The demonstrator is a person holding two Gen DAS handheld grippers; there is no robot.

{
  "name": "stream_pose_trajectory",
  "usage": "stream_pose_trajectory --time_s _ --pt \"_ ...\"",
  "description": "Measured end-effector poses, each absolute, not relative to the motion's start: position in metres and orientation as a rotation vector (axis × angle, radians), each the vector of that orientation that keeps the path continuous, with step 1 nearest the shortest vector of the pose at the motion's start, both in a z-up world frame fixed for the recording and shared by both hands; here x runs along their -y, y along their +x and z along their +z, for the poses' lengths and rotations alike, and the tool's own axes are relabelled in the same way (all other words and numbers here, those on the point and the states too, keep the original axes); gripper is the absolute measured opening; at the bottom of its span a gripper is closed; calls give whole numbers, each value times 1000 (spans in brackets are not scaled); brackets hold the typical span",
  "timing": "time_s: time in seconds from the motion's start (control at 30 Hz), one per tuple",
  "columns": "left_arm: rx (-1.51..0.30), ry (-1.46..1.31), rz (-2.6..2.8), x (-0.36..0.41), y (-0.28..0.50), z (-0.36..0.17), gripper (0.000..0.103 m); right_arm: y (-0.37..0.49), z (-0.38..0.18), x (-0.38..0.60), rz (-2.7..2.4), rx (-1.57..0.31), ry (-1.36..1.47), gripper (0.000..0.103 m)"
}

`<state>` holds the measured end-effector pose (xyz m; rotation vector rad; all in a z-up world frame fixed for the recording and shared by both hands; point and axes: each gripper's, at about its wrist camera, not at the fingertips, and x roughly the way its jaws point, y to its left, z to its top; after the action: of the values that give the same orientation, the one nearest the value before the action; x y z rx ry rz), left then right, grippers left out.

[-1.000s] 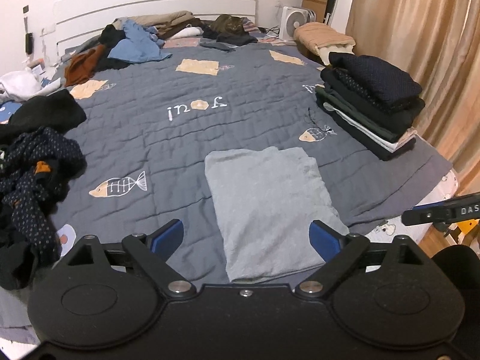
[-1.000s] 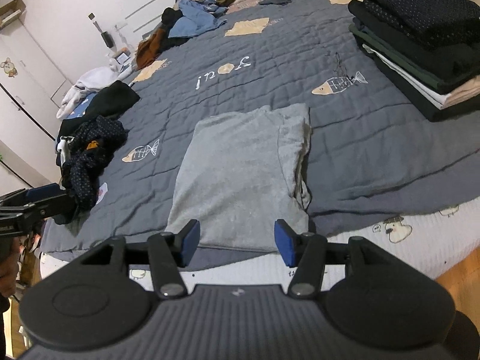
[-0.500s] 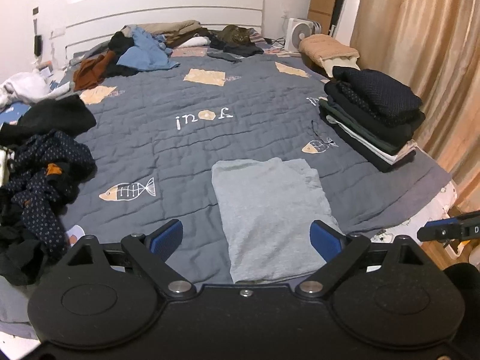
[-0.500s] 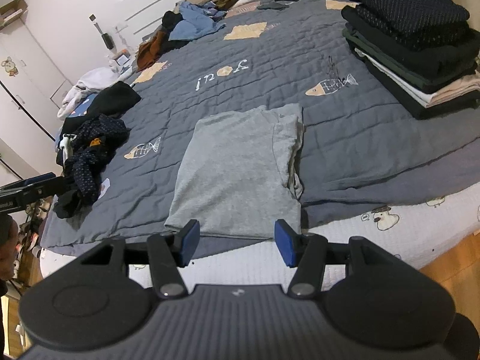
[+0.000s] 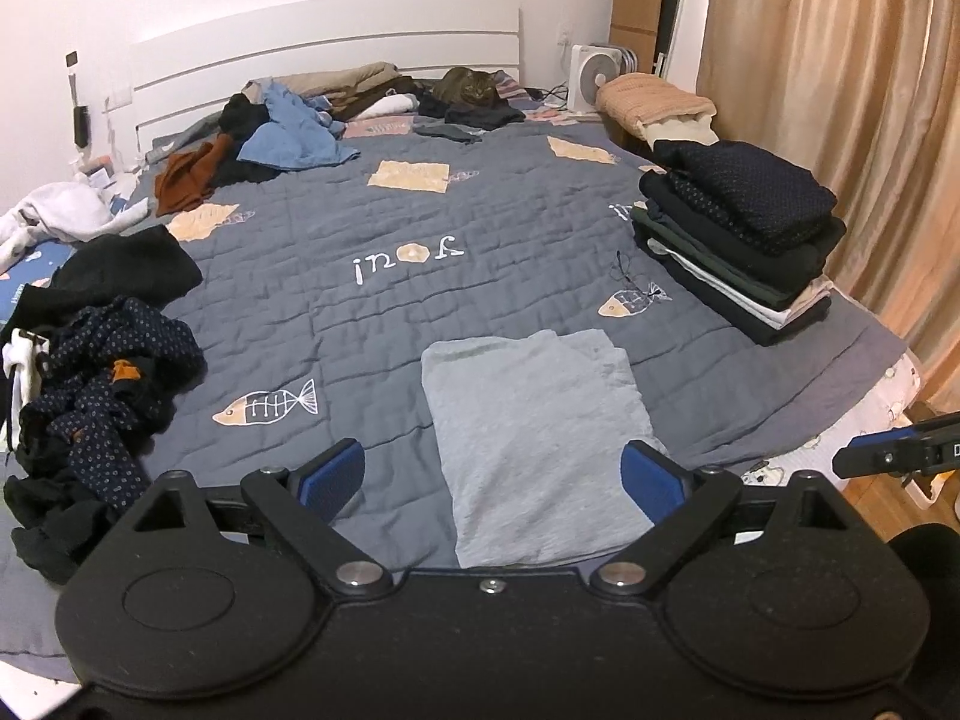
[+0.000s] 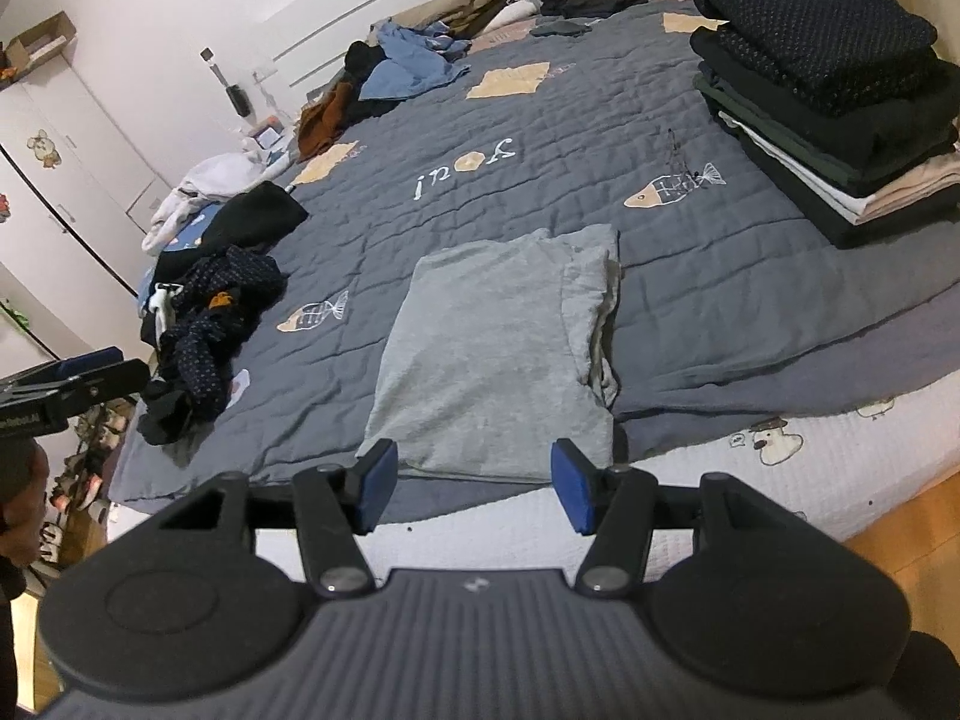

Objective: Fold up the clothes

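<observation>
A grey garment (image 5: 534,438) (image 6: 498,354) lies folded flat near the front edge of the bed. My left gripper (image 5: 492,480) hovers above and short of its near end, open and holding nothing. My right gripper (image 6: 474,483) hangs over the bed's front edge just before the garment, also open and holding nothing. A stack of folded dark clothes (image 5: 738,240) (image 6: 828,96) stands at the right side of the bed. Unfolded clothes lie in a dark dotted heap (image 5: 96,396) (image 6: 210,324) at the left.
More loose clothes (image 5: 288,138) and a cat (image 5: 471,87) sit at the headboard end. The grey quilt (image 5: 390,300) covers the bed. Curtains (image 5: 840,90) hang on the right, a fan (image 5: 597,75) stands behind. Wood floor (image 6: 900,528) shows at the right.
Both grippers have drawn back and up from the grey garment, so more of the bed and room shows. The garment stays flat where it lay.
</observation>
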<state>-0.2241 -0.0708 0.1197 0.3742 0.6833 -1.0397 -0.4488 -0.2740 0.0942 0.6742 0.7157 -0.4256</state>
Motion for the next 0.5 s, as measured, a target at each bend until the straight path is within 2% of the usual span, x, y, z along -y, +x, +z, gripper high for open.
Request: stream_pose_trajectory --time_s 0.5 --pt "-668 358 -1043 72 -225 115 95 -450 104 261 -404 -704 652 57"
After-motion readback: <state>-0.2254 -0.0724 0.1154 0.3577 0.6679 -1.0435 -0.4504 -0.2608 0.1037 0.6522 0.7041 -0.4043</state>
